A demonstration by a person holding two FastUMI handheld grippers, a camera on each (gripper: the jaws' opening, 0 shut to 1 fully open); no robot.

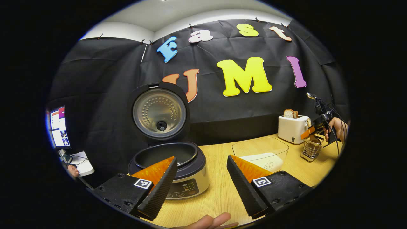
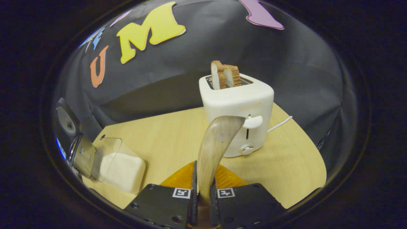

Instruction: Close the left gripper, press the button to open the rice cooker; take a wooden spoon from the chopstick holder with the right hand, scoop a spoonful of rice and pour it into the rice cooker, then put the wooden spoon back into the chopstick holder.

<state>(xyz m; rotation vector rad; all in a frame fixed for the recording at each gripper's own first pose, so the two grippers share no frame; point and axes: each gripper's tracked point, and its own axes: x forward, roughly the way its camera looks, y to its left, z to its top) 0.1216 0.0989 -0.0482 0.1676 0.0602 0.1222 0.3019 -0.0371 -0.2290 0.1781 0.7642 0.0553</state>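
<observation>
monitor [image 1: 59,127]: seen at the far left edge of the left gripper view, lit up, with some white gear just below it.
rice cooker [image 1: 178,171]: sat left of centre in the left gripper view, lid [image 1: 159,111] flipped up and standing upright behind the pot, dark inner pot [image 1: 165,154] exposed. A sliver of it is also caught at the far left edge of the right gripper view.
left gripper [image 1: 202,179]: found at the bottom of the left gripper view, fingers spread wide apart, nothing between them. Its left finger overlaps the cooker's front in the picture; contact can't be judged.
fingertips of a hand [image 1: 210,221]: peeking in at the bottom centre of the left gripper view.
rice container [image 1: 260,152]: a clear tub right of centre in the left gripper view, white rice [image 2: 122,170] piled inside; shown lower left in the right gripper view too.
toaster [image 2: 238,111]: white, placed at centre in the right gripper view, two bread slices [image 2: 225,75] sticking out of the top.
chopstick holder [image 1: 311,149]: a wire basket at the right of the left gripper view, just beside the toaster.
right gripper [image 2: 203,187]: at the bottom centre of the right gripper view, fingers clamped tight on the handle. In the left gripper view it's spotted far right, held by a hand, right above the chopstick holder.
wooden spoon [image 2: 216,149]: gripped by the right gripper, bowl pointed up, overlapping the toaster's front in the picture.
table [image 2: 159,140]: light wood, under everything.
</observation>
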